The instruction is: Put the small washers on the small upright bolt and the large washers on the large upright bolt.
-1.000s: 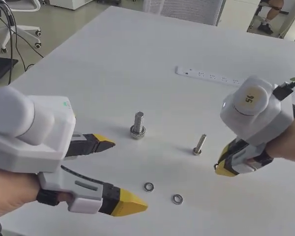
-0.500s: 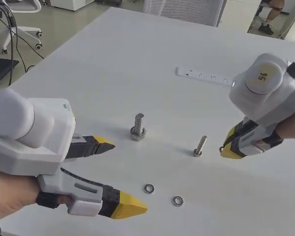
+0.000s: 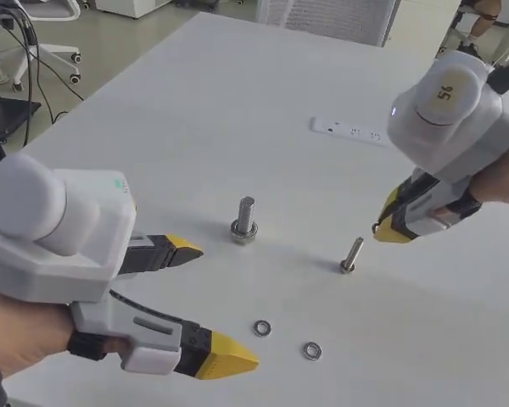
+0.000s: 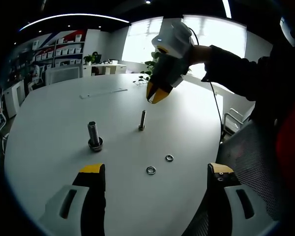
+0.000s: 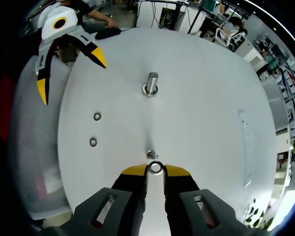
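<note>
Right gripper (image 3: pixel 383 232) is clamped on a washer (image 5: pixel 156 163), poised just up and to the right of the small upright bolt (image 3: pixel 350 254), shank pointing up at it, while the left gripper (image 3: pixel 212 307) gapes wide beside two loose washers (image 3: pixel 262 328).

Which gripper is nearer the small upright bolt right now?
Right. The right gripper, shut on a washer, hovers close by the small bolt; the left gripper, open, is farther off, beyond the two loose washers.

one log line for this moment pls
right gripper: shut on silver metal washer, near small upright steel bolt | left gripper: open | two silver washers loose on white table
</note>
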Demonstrator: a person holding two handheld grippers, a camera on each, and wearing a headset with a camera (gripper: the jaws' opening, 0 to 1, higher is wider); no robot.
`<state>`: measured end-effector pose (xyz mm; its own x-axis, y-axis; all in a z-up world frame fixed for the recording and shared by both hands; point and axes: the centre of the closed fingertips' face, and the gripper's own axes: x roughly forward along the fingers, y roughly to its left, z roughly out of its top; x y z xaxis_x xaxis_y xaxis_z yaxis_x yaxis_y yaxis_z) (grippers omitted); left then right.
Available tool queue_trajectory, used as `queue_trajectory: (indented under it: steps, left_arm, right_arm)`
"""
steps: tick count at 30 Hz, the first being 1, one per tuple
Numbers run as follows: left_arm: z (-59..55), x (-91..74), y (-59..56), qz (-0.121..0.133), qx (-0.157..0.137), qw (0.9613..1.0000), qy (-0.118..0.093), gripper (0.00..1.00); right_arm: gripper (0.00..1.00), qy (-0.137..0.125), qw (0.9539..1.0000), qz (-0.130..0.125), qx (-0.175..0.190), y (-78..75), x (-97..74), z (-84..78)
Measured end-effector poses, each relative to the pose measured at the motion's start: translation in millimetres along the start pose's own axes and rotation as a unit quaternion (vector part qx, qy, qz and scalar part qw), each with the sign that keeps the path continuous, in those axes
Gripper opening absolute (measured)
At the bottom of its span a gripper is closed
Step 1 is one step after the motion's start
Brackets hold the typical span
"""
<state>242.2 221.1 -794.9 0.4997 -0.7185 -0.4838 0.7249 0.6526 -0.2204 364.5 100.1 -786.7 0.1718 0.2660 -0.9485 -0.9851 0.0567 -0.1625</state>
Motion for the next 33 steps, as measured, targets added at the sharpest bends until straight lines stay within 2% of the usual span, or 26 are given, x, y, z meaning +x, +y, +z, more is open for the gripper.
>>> queue_trajectory:
  steps: [8,33]
  left_arm:
    - [-1.0,0.4,0.2,0.001,0.001,1.0000,0.001,0.85]
    - [-3.6,0.7,2.2,0.004,-0.004,1.0000,0.005,0.84]
  right_arm:
    - [0.14,0.005,0.9999,0.009,-0.012,-2.6,5.8,3.7]
    - [0.14,0.028,0.9985,0.037,-0.028,-1.8,28.4,-1.1]
